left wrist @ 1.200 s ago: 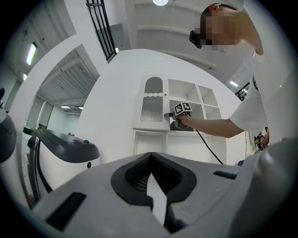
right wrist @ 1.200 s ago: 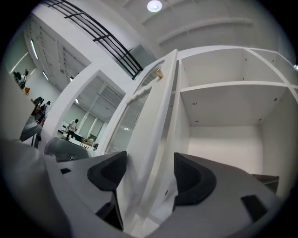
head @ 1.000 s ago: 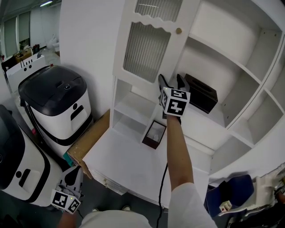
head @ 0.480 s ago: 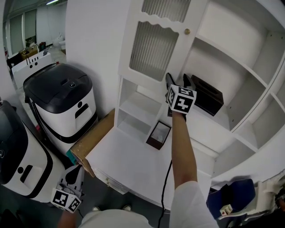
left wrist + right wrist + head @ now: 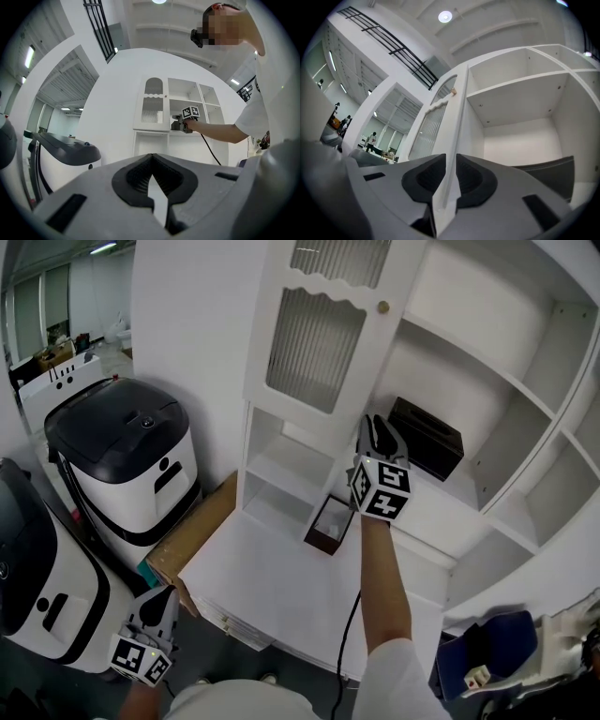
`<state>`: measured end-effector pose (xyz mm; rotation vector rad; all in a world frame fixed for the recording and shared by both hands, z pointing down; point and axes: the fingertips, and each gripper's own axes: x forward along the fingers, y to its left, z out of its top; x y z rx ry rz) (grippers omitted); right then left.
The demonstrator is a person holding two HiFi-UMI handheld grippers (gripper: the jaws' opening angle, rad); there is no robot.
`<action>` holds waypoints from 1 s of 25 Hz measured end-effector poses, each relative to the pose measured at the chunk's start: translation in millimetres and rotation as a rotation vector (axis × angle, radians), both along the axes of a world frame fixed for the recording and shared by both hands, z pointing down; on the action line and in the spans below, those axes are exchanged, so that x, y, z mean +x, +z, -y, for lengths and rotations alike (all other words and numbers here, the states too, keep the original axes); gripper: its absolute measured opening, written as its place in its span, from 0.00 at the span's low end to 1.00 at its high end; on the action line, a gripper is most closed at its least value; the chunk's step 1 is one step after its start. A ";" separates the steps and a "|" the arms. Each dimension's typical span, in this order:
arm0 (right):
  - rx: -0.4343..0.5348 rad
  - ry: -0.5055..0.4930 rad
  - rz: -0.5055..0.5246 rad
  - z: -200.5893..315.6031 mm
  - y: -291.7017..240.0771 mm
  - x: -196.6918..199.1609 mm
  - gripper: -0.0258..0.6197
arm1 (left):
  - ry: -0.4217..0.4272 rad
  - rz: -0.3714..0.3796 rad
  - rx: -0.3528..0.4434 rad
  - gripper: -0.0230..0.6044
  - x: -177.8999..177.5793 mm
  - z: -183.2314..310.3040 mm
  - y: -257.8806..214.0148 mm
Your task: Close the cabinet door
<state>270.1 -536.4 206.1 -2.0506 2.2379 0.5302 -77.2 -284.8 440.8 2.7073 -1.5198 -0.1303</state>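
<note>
Right gripper view: the right hand-held gripper (image 5: 449,164) is closing on the upright free edge of the cabinet door (image 5: 433,124), seemingly pinching it. The door stands swung out left of the open shelves (image 5: 520,112), nearer this hand.

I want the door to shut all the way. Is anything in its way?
Nothing visible blocks it. The cabinet door has free space to swing shut. The black box sits on the shelf inside, seemingly set back from the front edge.
</note>
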 end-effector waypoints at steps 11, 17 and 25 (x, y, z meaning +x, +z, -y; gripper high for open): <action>-0.022 0.053 0.109 -104.7 64.6 45.0 0.04 | 0.067 0.022 0.057 0.04 3.7 13.4 -16.4; -0.022 0.024 0.080 -171.3 87.6 35.2 0.04 | 0.070 0.030 0.101 0.04 -3.4 16.1 -32.6; -0.011 -0.034 0.106 -243.3 94.0 14.6 0.04 | 0.064 0.022 0.115 0.04 -10.8 18.8 -39.1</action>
